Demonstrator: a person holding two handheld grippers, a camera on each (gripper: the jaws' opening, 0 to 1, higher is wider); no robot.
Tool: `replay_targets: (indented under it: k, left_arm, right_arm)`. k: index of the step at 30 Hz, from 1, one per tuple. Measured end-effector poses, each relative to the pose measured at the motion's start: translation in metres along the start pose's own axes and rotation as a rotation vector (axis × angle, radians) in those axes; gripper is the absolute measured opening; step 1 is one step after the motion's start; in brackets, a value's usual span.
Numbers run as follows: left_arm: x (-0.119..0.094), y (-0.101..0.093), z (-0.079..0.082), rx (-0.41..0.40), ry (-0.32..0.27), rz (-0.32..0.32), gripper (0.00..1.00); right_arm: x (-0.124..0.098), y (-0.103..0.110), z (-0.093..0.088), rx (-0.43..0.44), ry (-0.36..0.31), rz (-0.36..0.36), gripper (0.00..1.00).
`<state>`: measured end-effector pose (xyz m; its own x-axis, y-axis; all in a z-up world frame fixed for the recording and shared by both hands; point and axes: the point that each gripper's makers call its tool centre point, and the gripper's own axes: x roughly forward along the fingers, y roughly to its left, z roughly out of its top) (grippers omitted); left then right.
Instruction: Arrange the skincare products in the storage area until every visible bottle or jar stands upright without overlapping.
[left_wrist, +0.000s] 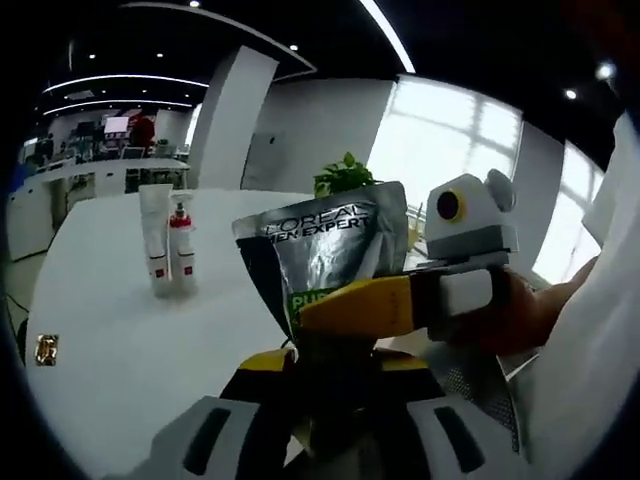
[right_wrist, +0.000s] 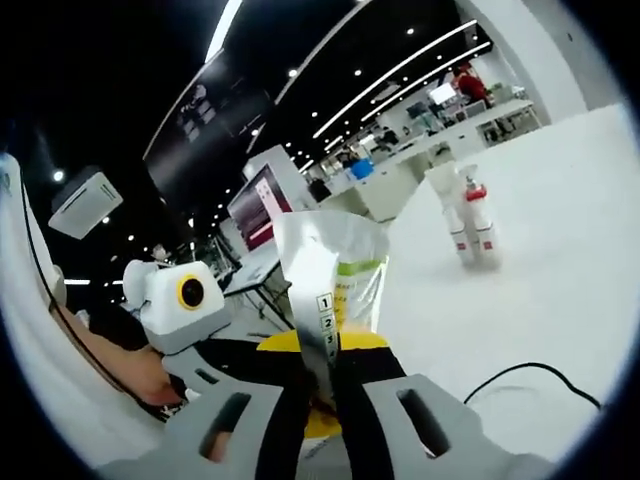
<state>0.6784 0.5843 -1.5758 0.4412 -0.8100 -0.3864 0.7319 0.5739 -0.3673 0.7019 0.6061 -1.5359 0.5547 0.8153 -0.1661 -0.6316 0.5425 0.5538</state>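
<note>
A silver L'Oreal Men Expert pouch (left_wrist: 325, 250) is held up over the white table (left_wrist: 120, 330). Its lower end sits between my left gripper's (left_wrist: 325, 360) jaws, which are shut on it. My right gripper (left_wrist: 350, 305) comes in from the right and clamps the pouch's lower part with a yellow finger. In the right gripper view the pouch (right_wrist: 335, 270) rises edge-on from my shut right gripper (right_wrist: 325, 370), with the left gripper (right_wrist: 285, 345) beside it. Farther back a white tube (left_wrist: 155, 240) and a red-capped white bottle (left_wrist: 182, 245) stand upright side by side; they appear again as the pair (right_wrist: 470, 225).
A small gold square item (left_wrist: 45, 348) lies near the table's left edge. A black cable (right_wrist: 520, 375) loops on the table at the right. A green plant (left_wrist: 345, 178) stands behind the pouch. A person's hand (left_wrist: 520, 310) holds the right gripper.
</note>
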Motion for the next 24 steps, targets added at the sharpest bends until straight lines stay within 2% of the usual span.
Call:
replay_targets:
  k: [6, 8, 10, 11, 13, 15, 18, 24]
  left_arm:
    - [-0.003, 0.005, 0.001, -0.156, -0.023, -0.048, 0.4]
    - [-0.005, 0.004, 0.005, -0.184, -0.052, -0.089, 0.4]
    - [-0.01, 0.005, 0.009, -0.271, -0.079, -0.134, 0.41]
    - [-0.01, 0.005, 0.009, -0.29, -0.083, -0.143, 0.42]
    - [-0.014, 0.005, 0.012, -0.439, -0.103, -0.219, 0.45]
    - [-0.017, 0.01, 0.019, -0.535, -0.15, -0.247, 0.49]
    - [-0.023, 0.02, 0.021, -0.575, -0.19, -0.25, 0.52]
    - [-0.022, 0.013, 0.017, -0.553, -0.16, -0.265, 0.59]
  right_arm:
    - [-0.002, 0.001, 0.005, 0.022, -0.027, 0.016, 0.06]
    - [-0.003, 0.001, 0.007, 0.024, -0.036, 0.017, 0.06]
    - [-0.005, 0.001, 0.009, 0.034, -0.044, 0.023, 0.05]
    - [-0.006, 0.001, 0.009, 0.038, -0.047, 0.025, 0.05]
    - [-0.008, 0.0, 0.011, 0.05, -0.055, 0.033, 0.05]
    - [-0.009, 0.0, 0.014, 0.061, -0.071, 0.04, 0.05]
    - [-0.01, 0.001, 0.016, 0.079, -0.08, 0.051, 0.05]
    - [-0.01, 0.007, 0.018, 0.091, -0.088, 0.085, 0.05]
